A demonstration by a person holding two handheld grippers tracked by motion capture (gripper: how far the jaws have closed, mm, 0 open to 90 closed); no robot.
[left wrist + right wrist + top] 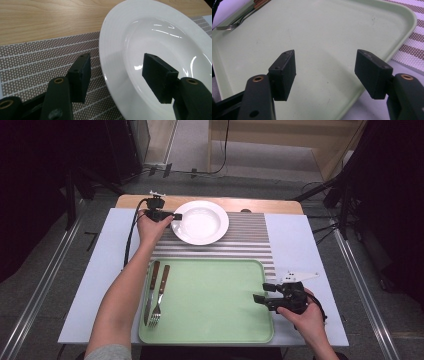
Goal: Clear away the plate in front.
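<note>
We found the broad middle of the green tray (210, 295) bare, so a gripper could pass freely there — only the knife (151, 290) and fork (160, 296) lay along its left side, close together. The right gripper (260, 298) hung over the tray's right rim with its jaws wide and nothing between them. Beyond the tray, the striped mat (250, 240) lay open on its right half, while the white plate (200, 222) took up its left. There the left gripper (178, 216) straddled the plate's rim — one jaw over the mat, one over the bowl — and the rim stood between them.
</note>
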